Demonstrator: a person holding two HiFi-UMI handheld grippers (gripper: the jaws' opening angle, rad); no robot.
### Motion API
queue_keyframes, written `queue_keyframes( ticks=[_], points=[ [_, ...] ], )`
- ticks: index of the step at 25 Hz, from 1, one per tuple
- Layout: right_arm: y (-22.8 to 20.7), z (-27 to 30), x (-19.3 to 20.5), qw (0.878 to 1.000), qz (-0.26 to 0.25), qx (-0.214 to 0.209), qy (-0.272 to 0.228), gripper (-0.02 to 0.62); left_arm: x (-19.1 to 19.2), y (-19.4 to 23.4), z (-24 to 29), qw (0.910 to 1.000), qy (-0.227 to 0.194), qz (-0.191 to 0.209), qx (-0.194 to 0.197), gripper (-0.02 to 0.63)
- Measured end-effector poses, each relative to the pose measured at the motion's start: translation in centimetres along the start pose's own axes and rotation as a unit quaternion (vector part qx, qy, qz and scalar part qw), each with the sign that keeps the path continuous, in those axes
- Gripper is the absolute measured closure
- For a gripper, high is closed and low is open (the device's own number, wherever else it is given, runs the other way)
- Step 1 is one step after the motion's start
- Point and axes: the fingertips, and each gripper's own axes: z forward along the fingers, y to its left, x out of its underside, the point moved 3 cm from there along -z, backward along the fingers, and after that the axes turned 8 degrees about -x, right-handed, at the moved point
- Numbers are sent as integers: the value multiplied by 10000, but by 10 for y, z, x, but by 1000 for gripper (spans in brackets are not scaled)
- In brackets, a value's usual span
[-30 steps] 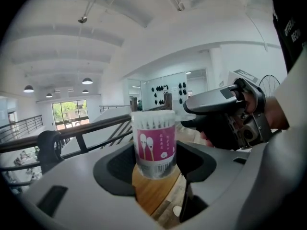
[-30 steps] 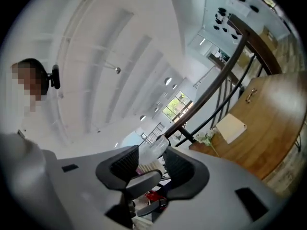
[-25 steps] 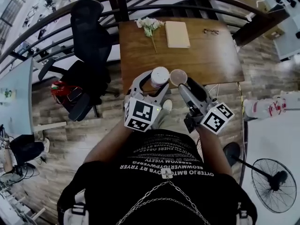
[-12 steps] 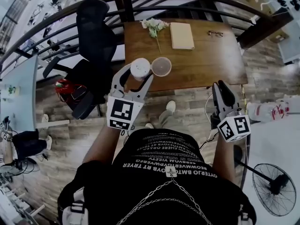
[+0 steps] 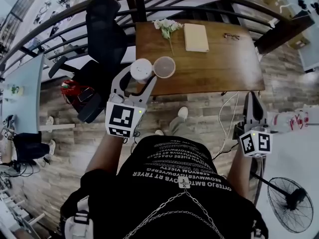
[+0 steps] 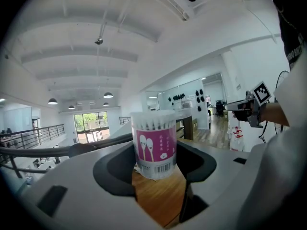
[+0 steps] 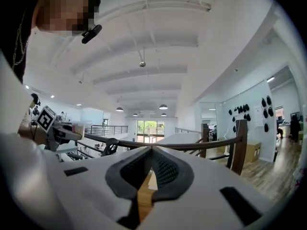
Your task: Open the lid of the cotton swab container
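Note:
The cotton swab container (image 5: 141, 69) is a clear round tub with a pink label (image 6: 154, 145), held upright over the table's near left edge. My left gripper (image 5: 141, 77) is shut on its lower body, one jaw on each side (image 6: 154, 163). Its round lid (image 5: 164, 67) hangs flipped open to the right of the rim, and the white swab tips (image 6: 152, 124) show at the top. My right gripper (image 5: 253, 99) is far off to the right, beyond the table's corner, shut with nothing between its jaws (image 7: 151, 170).
The wooden table (image 5: 219, 68) carries a flower sprig (image 5: 167, 28), a tan notebook (image 5: 196, 37) and glasses (image 5: 230, 36). A black office chair (image 5: 102, 34) stands left of it, with a curved railing (image 5: 65, 14) behind. A floor fan (image 5: 286, 203) stands at the lower right.
My right gripper has pulled away from the lid, swung out to the right and closed empty. My left gripper has carried the container left and further out, lid still hanging open.

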Motion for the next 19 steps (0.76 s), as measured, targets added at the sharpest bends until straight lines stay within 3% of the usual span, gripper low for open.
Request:
queue_keyframes(
  ticks=[19],
  points=[
    [-16, 1, 4, 9997, -55, -189, 123, 580, 12, -49, 33, 9995, 139, -56, 289, 334]
  ],
)
